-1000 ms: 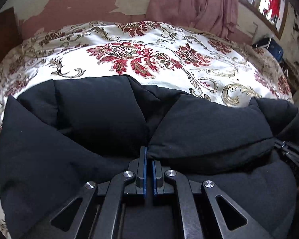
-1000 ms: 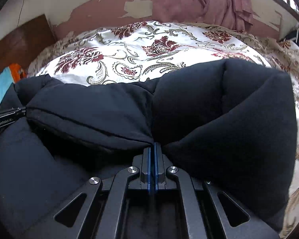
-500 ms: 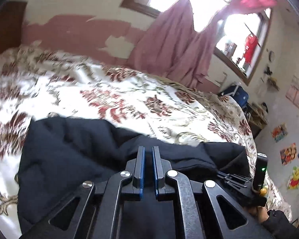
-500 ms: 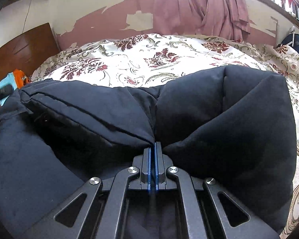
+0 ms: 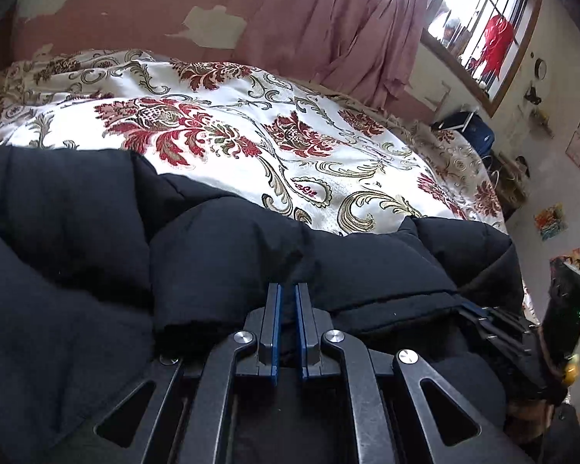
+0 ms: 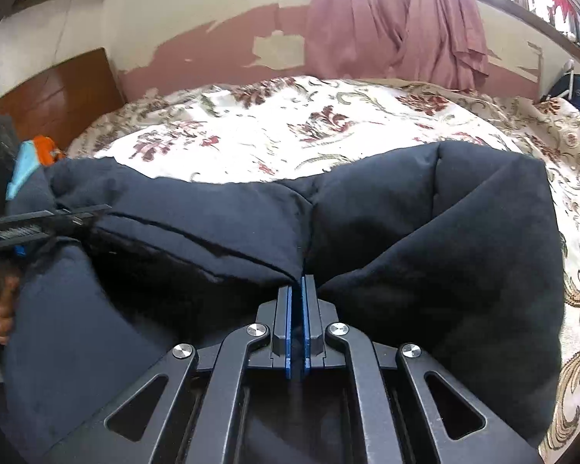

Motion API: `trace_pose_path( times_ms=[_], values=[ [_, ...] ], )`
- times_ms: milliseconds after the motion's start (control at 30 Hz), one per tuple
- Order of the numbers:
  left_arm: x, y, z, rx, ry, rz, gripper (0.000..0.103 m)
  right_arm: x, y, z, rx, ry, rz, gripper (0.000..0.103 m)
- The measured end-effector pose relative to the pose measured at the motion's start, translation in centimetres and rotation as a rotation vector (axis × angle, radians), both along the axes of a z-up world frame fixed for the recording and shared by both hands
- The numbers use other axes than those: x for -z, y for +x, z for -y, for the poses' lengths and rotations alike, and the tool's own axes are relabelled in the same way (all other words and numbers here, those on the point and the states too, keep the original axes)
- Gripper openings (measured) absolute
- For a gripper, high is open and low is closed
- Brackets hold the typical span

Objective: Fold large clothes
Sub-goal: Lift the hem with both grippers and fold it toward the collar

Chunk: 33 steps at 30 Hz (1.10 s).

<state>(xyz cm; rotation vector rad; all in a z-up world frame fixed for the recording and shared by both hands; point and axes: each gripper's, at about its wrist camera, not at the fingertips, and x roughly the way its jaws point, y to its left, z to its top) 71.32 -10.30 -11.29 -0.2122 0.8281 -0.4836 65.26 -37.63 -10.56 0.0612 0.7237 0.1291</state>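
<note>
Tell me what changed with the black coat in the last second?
The left hand-held gripper loosened: its fingers, pinched on the black coat a second ago, now stand slightly apart at the fold edge, after swinging up and back down. The right hand-held gripper stayed shut on the coat, which stayed bunched on the floral bedspread.

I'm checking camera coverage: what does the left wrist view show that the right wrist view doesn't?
Only the left wrist view shows the barred window, the posters on the side wall, and the left gripper slightly parted. Only the right wrist view shows the wooden headboard, orange and blue items beside it, and the right gripper shut on fabric. Both show the black jacket, floral bedspread and pink curtain.
</note>
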Motion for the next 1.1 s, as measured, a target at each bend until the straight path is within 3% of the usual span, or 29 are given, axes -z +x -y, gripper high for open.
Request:
trace_pose_path(
  times_ms=[167,300,367,467,600,667,800,967,1100],
  values=[
    [0.5,-0.2,0.4,0.010,0.008,0.016,0.007,-4.8,-1.8,0.6,-0.040,0.064,0.060,0.004],
    [0.4,-0.4,0.1,0.008,-0.009,0.015,0.007,-6.4,0.8,-1.6,-0.096,0.056,-0.015,0.004],
    [0.4,-0.4,0.1,0.008,-0.007,0.015,0.007,-5.8,2.8,-2.8,-0.127,0.072,-0.086,0.004],
    [0.4,-0.4,0.3,0.016,0.017,0.002,0.007,-2.7,5.7,-4.8,-0.130,0.056,-0.300,0.004],
    [0.4,-0.1,2.6,0.126,0.215,-0.030,0.007,-0.3,7.0,-4.3,-0.133,0.040,-0.400,0.002],
    [0.9,0.4,3.4,0.143,0.272,-0.059,0.007,1.1,7.7,-3.8,-0.146,0.043,-0.438,0.000],
    [2.1,1.7,4.1,0.134,0.297,-0.108,0.005,3.7,8.6,-4.3,-0.138,0.052,-0.445,0.000],
    [2.7,1.6,4.6,0.116,0.314,-0.081,0.004,4.9,8.1,-4.5,-0.128,0.072,-0.362,0.000],
    [1.6,0.5,2.8,0.103,0.196,-0.046,0.004,3.2,6.0,-3.3,-0.109,0.123,-0.285,0.000]
  ],
)
